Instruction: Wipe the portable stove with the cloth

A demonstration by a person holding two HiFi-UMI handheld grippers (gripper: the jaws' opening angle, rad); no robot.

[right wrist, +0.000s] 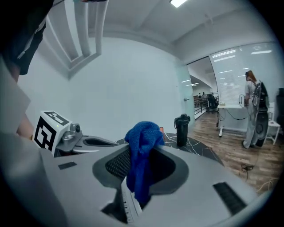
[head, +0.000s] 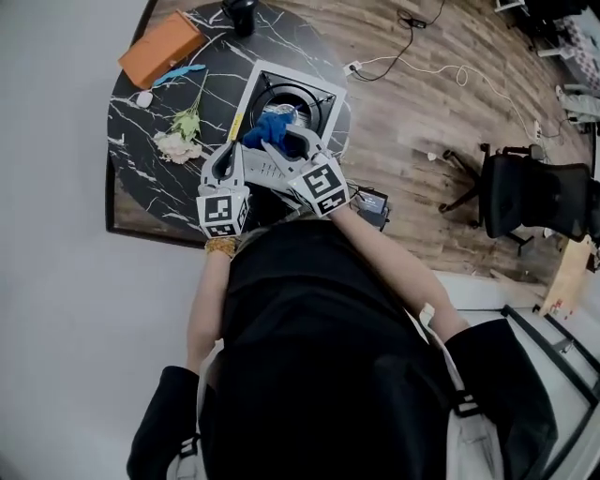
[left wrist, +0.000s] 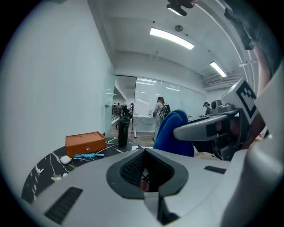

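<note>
The portable stove (head: 323, 94), a white square with a black round burner, sits on the round black marble table (head: 141, 178). Above its near edge my right gripper (head: 281, 141) is shut on a blue cloth (head: 267, 127). In the right gripper view the cloth (right wrist: 142, 142) stands up out of the jaws and hangs down between them, at my right gripper (right wrist: 133, 195). My left gripper (head: 228, 150) hovers just left of it, shut, with nothing held (left wrist: 144, 188). The left gripper view shows the cloth (left wrist: 171, 128) to the right. Both grippers point roughly level, over the table.
On the table's far left lie an orange box (head: 161, 47), a blue pen (head: 178, 73), a small white case (head: 143, 97) and a flower (head: 178, 136). A black bottle (head: 239, 14) stands at the back. A black office chair (head: 525, 192) and cables (head: 412, 61) are on the wooden floor.
</note>
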